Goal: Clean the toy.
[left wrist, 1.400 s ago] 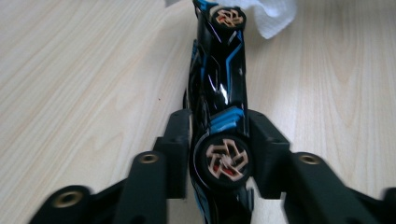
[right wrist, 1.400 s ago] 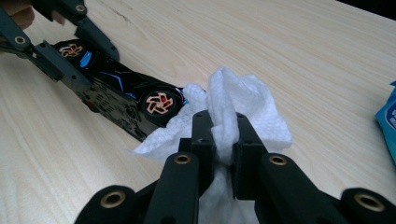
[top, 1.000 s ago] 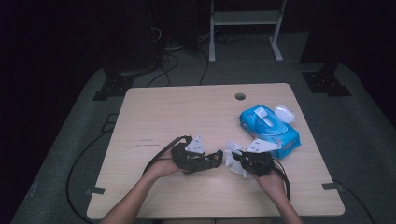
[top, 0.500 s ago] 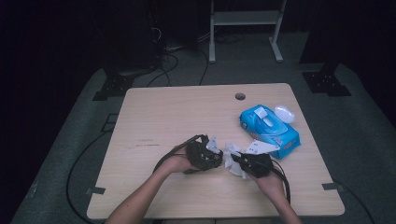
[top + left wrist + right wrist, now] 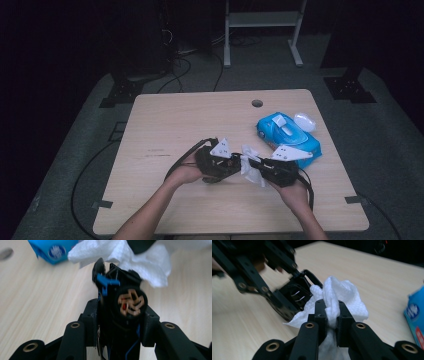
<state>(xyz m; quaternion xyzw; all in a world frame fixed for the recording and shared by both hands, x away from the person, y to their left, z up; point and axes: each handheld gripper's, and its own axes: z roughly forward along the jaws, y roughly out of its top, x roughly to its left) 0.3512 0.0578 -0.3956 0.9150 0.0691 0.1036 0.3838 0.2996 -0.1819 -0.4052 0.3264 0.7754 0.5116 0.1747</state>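
A black part is wiped with a white wipe, one claw on each.

High view: left claw (image 5: 235,164) and right claw (image 5: 252,167) are met at the wipe (image 5: 248,167) over the surface (image 5: 165,120). Left gripper view: the part (image 5: 120,302) is clamped between its jaws, wipe (image 5: 140,260) just beyond. Right gripper view: the wipe (image 5: 337,297) is pinched between its jaws, part (image 5: 294,297) touching beyond.

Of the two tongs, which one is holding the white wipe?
The right tongs hold it: their jaws are pinched on the bunched white wipe. The left tongs instead grip a black part with copper contacts.
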